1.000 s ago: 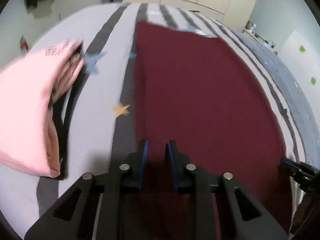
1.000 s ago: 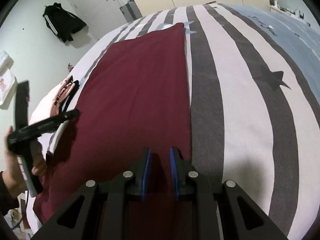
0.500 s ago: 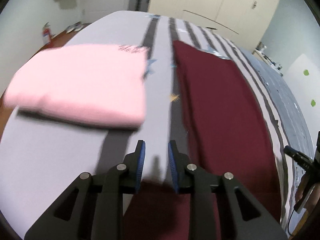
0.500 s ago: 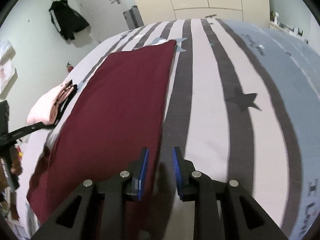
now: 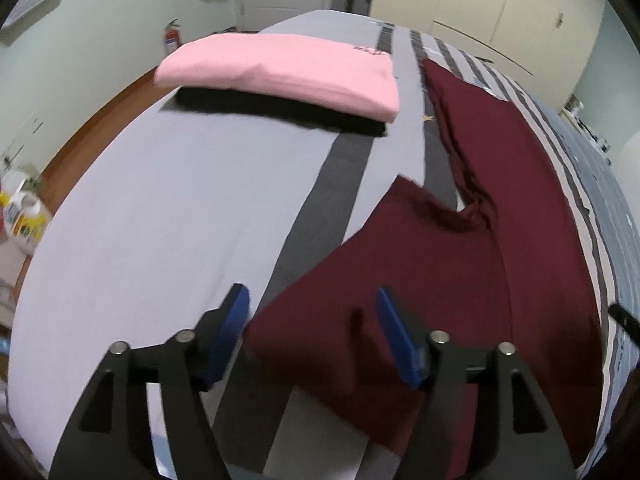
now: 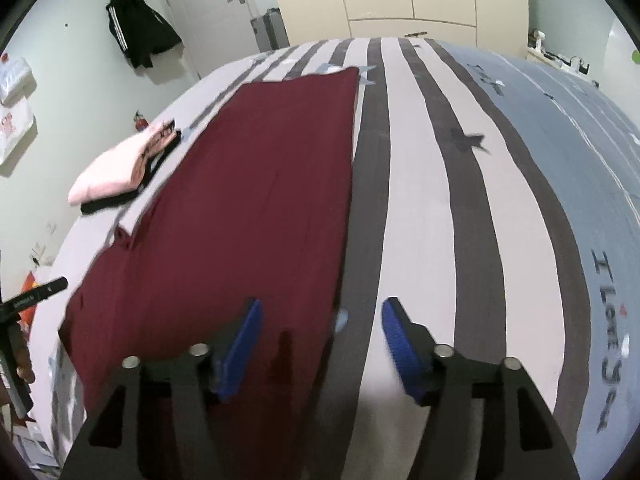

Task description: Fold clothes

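A striped bed (image 5: 160,220) fills both views, and on it a dark red garment (image 6: 260,184) is spread flat, stretching away ahead of the fingers. A folded pink garment (image 5: 280,68) is stacked on a folded black one (image 5: 280,110) far ahead and left of the left gripper (image 5: 312,328).

The left gripper's jaws have just been opening and stand spread over the garment's near sleeve, nothing pinched. The right gripper (image 6: 320,332) has likewise just been opening, its jaws spread astride the garment's right edge, empty.

The step in hand appears to be setting up a fold. Next, each edge would need to be pinched.
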Available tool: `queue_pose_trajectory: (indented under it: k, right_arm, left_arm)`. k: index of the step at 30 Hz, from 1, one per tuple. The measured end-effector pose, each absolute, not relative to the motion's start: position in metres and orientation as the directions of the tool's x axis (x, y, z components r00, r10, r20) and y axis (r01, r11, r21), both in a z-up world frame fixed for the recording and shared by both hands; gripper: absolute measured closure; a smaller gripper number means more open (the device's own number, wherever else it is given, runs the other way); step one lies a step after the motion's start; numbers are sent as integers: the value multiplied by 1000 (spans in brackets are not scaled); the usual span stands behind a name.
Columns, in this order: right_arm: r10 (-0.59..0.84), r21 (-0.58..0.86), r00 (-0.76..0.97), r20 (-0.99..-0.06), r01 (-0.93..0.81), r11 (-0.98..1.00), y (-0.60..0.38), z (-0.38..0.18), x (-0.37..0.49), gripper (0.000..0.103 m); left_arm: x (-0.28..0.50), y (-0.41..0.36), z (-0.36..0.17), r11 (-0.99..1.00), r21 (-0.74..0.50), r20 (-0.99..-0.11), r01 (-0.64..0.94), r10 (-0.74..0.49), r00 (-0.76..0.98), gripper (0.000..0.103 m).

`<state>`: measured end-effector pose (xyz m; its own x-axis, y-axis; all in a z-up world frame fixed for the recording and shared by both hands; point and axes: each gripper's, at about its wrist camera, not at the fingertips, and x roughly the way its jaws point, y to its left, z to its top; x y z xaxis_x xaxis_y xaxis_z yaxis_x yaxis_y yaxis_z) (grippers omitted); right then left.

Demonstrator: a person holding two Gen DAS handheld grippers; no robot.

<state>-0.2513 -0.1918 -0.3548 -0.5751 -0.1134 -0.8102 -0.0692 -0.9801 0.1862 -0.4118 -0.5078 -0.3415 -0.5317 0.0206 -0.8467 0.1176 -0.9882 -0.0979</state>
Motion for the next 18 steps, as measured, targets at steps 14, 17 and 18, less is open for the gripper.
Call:
queue_pose_trajectory:
  k: [14, 17, 18]
  right_arm:
    - [-75, 189, -575, -815, -141, -972, -213, -360, -201, 39]
    - [-59, 183, -579, -813, -157, -971, -213, -359, -197, 39]
    - [-54, 181, -579, -813, -163, -970, -213, -360, -196, 39]
  left_arm:
    - [-417, -532, -394, -967, -172, -866, 187, 58, -496, 34]
    - [-415, -523, -396, -983, -142, -858, 118, 63, -509, 47]
    - [-415, -521, -396, -985, -143, -855, 96, 74, -514, 61]
